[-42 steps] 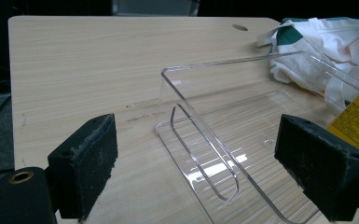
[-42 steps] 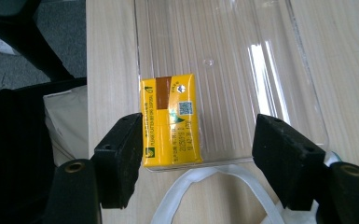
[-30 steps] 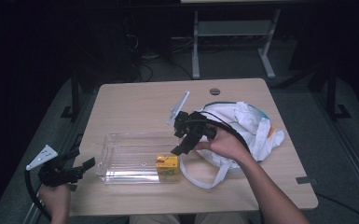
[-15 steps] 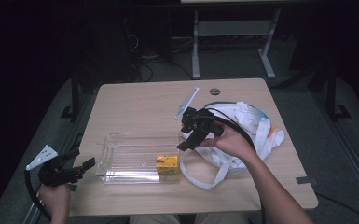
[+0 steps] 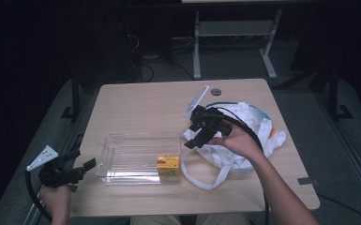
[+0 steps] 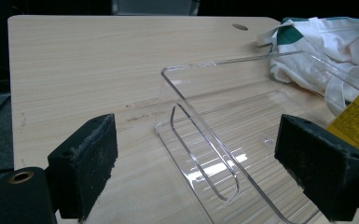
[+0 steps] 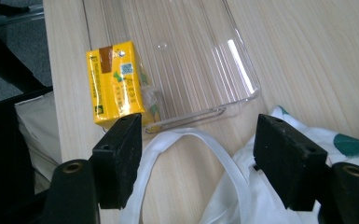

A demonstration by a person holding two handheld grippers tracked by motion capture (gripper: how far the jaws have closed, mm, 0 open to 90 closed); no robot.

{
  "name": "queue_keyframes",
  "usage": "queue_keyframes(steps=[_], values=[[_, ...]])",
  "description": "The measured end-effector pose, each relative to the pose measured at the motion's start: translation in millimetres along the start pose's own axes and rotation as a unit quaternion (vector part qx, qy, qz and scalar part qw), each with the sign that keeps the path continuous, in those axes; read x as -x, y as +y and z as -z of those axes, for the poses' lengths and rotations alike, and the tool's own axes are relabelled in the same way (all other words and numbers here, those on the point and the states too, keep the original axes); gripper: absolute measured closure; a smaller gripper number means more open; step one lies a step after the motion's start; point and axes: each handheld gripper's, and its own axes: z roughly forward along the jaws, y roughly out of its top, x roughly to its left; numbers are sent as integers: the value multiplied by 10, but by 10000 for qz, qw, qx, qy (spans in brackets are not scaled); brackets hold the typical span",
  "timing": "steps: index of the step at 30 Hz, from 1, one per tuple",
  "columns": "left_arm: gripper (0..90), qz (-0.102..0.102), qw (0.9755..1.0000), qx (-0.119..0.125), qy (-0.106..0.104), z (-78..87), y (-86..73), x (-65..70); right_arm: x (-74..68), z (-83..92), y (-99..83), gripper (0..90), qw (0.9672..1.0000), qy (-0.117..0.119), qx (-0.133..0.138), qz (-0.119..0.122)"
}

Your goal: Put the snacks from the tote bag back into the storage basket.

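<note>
One clear plastic bin (image 5: 138, 157), one yellow carton (image 5: 168, 166) and one white cloth bag (image 5: 244, 136) with green patches lie on the wooden table (image 5: 145, 103). The bin sits near the table's front edge, left of centre, and the carton stands in the bin's front right corner. The bag is bunched at the right side of the table, one of its white straps (image 5: 206, 176) looping toward the front edge just beside the bin's right end. The back half of the table, from the left edge to the small round hole (image 5: 215, 92) near the back edge, lies bare.

The left gripper (image 5: 82, 168) hangs off the table's front left corner, level, pointed at the bin's left end, jaws spread with nothing between them. The right gripper (image 5: 196, 139) is raised over the gap between bag and bin, tilted down toward the carton, jaws likewise apart and empty; whether it touches the bag is hard to judge.
</note>
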Motion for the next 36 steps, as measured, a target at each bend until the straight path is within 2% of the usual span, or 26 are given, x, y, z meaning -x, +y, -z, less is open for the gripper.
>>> queue_keyframes(steps=[4, 18, 36], values=[[127, 86, 10000, 13, 9, 2, -4, 9, 20, 13, -47, 320, 10000, -38, 8, -42], [127, 123, 9999, 17, 18, 3, -5, 13, 74, 74, -200, 319, 9996, -159, 28, -226], [127, 77, 10000, -3, -3, -8, -5, 14, 140, 109, -466, 310, 9983, -305, -90, -487]])
